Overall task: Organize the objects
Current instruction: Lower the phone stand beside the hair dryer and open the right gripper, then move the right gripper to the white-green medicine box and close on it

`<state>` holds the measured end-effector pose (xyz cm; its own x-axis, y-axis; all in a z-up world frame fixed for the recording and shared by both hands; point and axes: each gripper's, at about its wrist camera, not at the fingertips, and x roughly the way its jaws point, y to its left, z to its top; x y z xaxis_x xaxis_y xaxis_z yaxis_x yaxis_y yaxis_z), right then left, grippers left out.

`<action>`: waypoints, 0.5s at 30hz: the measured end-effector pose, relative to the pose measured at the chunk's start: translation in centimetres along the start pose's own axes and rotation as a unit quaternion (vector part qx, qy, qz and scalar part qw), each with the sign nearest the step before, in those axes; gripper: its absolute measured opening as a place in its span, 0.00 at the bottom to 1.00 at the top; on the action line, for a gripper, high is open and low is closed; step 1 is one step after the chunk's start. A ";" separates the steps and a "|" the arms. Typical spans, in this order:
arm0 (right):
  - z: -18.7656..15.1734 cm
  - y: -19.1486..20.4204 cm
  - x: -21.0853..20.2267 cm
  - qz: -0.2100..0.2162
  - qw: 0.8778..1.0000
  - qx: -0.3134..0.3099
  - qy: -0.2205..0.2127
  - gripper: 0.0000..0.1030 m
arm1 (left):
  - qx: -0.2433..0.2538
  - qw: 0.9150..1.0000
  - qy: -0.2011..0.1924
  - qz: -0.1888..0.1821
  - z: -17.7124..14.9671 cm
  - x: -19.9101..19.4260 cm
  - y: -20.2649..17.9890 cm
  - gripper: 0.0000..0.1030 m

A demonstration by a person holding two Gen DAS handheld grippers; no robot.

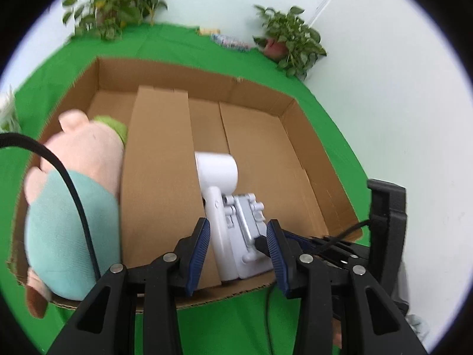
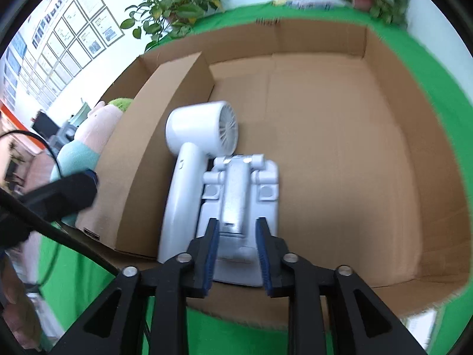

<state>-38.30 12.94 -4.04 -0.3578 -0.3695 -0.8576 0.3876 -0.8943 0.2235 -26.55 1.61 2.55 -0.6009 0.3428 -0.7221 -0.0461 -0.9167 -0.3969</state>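
A white hand-held fan [image 2: 204, 136] lies inside a large open cardboard box [image 2: 340, 159], beside a white-and-silver folding stand [image 2: 239, 201]. My right gripper [image 2: 236, 230] is open, its fingers either side of the stand's silver bar. My left gripper [image 1: 238, 236] is open above the same fan [image 1: 217, 171] and stand [image 1: 242, 224], its pads apart from them. A plush pig toy [image 1: 71, 195] in a teal shirt lies in the box's left compartment, behind a cardboard divider [image 1: 159, 171].
The box [image 1: 266, 94] sits on a green cloth [image 1: 334, 136]. Potted plants [image 1: 289, 38] and small packets [image 1: 230, 41] stand at the far edge by the white wall. A black cable [image 1: 68, 183] crosses the plush toy. The other gripper [image 2: 59, 195] shows at left.
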 end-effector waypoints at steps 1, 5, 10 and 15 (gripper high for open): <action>-0.2 0.1 -0.7 -0.007 1.000 -0.006 -0.013 0.46 | 0.013 1.000 -0.019 0.011 -0.3 -0.5 -0.4 0.38; -2.1 1.0 -4.4 -0.064 0.992 -0.053 -0.097 0.89 | 0.047 0.993 -0.102 0.047 -1.8 -3.0 -2.0 0.62; -5.6 2.2 -8.4 -0.132 0.967 -0.088 -0.199 0.94 | 0.081 0.968 -0.224 0.084 -4.6 -5.9 -4.3 0.80; -7.9 3.1 -11.6 -0.124 0.955 -0.099 -0.252 0.98 | 0.106 0.957 -0.240 0.123 -5.8 -6.9 -6.1 0.80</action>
<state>-26.22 16.43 2.99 -0.8028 -0.2724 -0.5304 0.3734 -0.9232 -0.0911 -17.48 6.09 6.64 -0.9092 0.0239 -0.4156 0.0140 -0.9960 -0.0880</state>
